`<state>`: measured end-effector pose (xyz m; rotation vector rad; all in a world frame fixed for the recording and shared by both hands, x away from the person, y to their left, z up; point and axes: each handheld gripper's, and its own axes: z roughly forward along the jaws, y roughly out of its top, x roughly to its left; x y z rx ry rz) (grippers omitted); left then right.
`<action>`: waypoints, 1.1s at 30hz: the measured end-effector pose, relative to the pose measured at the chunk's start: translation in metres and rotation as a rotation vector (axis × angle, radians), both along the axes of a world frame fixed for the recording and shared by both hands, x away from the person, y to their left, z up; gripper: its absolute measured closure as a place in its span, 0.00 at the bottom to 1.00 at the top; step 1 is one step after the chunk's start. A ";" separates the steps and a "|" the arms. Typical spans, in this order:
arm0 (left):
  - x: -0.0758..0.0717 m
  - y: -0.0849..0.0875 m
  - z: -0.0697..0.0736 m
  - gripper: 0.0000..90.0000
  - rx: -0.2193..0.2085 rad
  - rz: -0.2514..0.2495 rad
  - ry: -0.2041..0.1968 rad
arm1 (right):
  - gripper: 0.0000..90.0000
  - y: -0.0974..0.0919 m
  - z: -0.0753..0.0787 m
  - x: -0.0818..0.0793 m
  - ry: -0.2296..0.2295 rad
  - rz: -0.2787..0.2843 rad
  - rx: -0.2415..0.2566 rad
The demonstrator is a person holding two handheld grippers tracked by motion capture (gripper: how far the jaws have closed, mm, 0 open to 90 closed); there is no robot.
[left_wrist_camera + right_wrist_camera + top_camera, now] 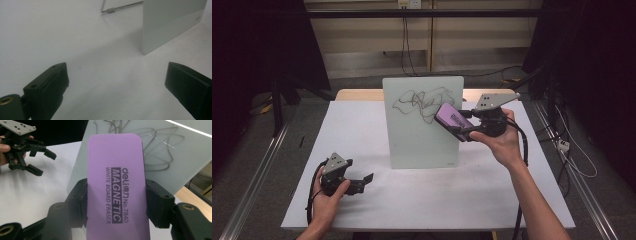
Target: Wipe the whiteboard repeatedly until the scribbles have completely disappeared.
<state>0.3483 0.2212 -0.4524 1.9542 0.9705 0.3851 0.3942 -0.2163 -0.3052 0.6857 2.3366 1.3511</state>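
Right gripper [462,125] jaws clamp the purple eraser [116,187] against the scribbled whiteboard [422,135] standing mid-desk. Left gripper [362,181] rests near the desk's [462,195] front-left corner, jaws wide apart, empty.

The left gripper [362,181] is held low in the left hand [328,197], its 2 jaws spread wide apart with nothing between them. The right gripper [460,126] is raised in the right hand [499,137], its 2 jaws clamped on a purple eraser [116,185].
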 end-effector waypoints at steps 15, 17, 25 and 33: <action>-0.003 0.001 0.001 0.05 0.007 -0.005 -0.004 | 0.46 0.007 0.030 0.019 -0.074 -0.008 0.025; -0.002 0.001 0.001 0.06 0.006 -0.009 -0.003 | 0.46 0.008 0.030 0.022 -0.071 -0.008 0.017; -0.001 0.000 0.002 0.06 0.005 -0.012 -0.007 | 0.46 0.011 0.032 0.030 -0.068 0.008 0.033; -0.003 0.001 0.004 0.05 0.015 -0.010 -0.014 | 0.46 0.008 0.041 0.038 -0.094 -0.017 0.024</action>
